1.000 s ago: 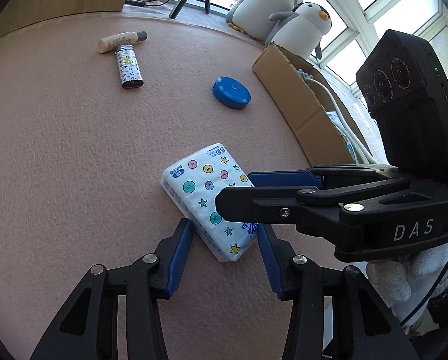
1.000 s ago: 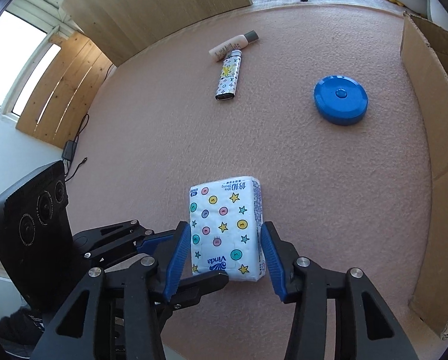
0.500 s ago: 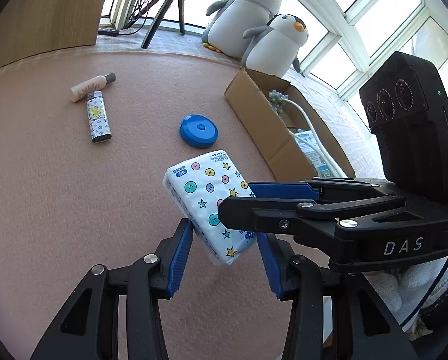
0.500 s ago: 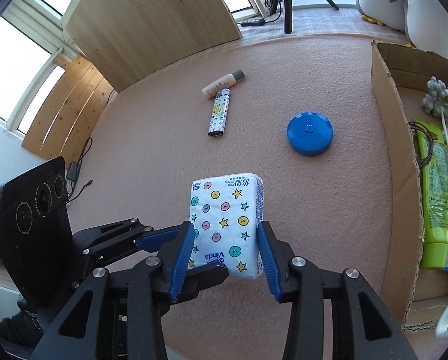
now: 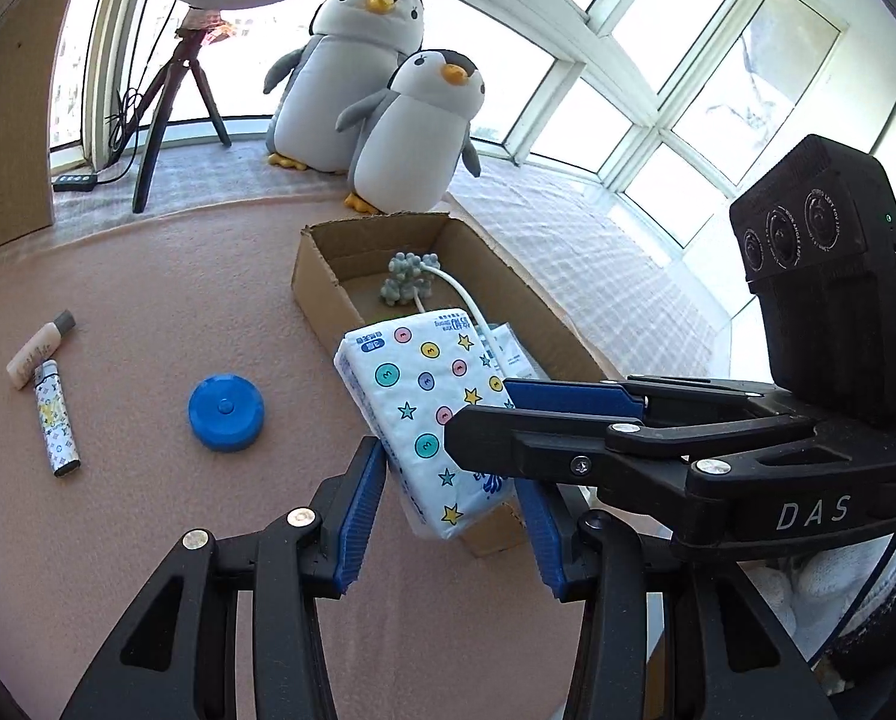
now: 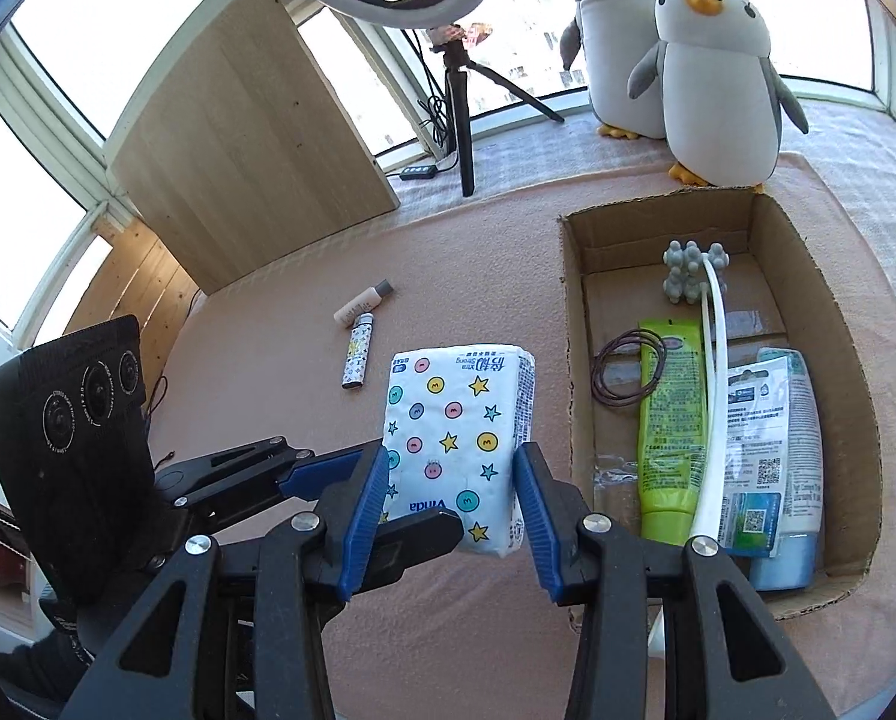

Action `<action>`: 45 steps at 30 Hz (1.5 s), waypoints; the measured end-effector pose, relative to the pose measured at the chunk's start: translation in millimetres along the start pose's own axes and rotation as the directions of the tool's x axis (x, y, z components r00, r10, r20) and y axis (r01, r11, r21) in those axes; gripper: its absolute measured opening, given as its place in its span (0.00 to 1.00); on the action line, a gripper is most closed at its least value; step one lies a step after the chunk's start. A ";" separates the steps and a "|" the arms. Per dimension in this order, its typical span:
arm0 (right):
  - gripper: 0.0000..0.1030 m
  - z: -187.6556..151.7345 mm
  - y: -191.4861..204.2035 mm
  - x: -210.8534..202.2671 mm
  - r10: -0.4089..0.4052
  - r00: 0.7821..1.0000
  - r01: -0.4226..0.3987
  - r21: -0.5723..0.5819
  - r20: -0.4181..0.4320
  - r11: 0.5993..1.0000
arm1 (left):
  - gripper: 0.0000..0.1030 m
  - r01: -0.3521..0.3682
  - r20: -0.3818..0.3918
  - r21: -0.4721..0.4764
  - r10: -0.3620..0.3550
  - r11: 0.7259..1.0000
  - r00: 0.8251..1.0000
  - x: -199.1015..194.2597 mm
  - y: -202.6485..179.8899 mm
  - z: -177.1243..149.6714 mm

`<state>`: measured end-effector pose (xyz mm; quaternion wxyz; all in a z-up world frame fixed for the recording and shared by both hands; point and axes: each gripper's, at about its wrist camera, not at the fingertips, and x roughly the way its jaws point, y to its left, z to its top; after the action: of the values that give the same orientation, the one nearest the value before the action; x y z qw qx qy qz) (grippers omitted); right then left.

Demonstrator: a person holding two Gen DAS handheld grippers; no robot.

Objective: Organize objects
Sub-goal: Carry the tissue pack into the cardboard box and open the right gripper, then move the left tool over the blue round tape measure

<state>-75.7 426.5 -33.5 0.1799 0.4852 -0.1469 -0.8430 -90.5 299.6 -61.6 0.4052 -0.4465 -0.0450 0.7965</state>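
Tissue pack [image 6: 460, 438] beside cardboard box [image 6: 574, 360] wall

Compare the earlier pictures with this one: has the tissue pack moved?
Yes. The tissue pack, held in the right gripper, has been lifted off the pink mat and carried toward the cardboard box.

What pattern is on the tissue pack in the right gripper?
White with coloured dots and stars on the tissue pack; right wrist view shows it best.
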 end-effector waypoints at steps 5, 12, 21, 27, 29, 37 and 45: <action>0.39 -0.5 -29.3 -21.7 -0.039 0.999 0.038 0.044 0.034 0.998 | 0.47 0.041 -0.015 0.040 -0.040 0.998 0.999 27.4 -29.1 14.7; 0.39 -4.5 -65.6 -39.3 -0.083 0.995 0.076 0.104 0.057 0.992 | 0.47 0.086 -0.044 0.072 -0.082 0.994 0.996 61.8 -62.6 24.3; 0.39 -9.6 -86.3 -50.2 -0.106 0.991 0.095 0.131 0.079 0.987 | 0.48 0.079 -0.068 0.110 -0.071 0.991 0.995 82.6 -80.2 26.3; 0.48 -11.0 -96.1 -55.6 -0.143 0.984 0.124 0.176 0.102 0.977 | 0.76 0.045 -0.072 0.128 -0.036 0.991 0.997 81.4 -81.1 23.3; 0.51 -12.1 -96.3 -54.5 -0.146 0.985 0.127 0.182 0.093 0.975 | 0.76 0.042 -0.074 0.120 -0.033 0.992 0.997 79.9 -78.3 20.6; 0.55 -14.9 -85.7 -52.7 -0.137 0.986 0.118 0.182 0.097 0.976 | 0.76 0.029 -0.073 0.085 -0.023 0.996 0.997 70.1 -65.7 12.4; 0.56 -15.5 -68.4 -51.2 -0.119 0.987 0.101 0.163 0.105 0.981 | 0.76 -0.001 -0.055 0.048 0.004 0.999 0.998 47.4 -43.4 5.4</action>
<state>-49.4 509.2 -30.8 0.0853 0.4563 -0.1959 -0.8638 -81.2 362.6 -71.6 0.4159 -0.4584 -0.0142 0.7853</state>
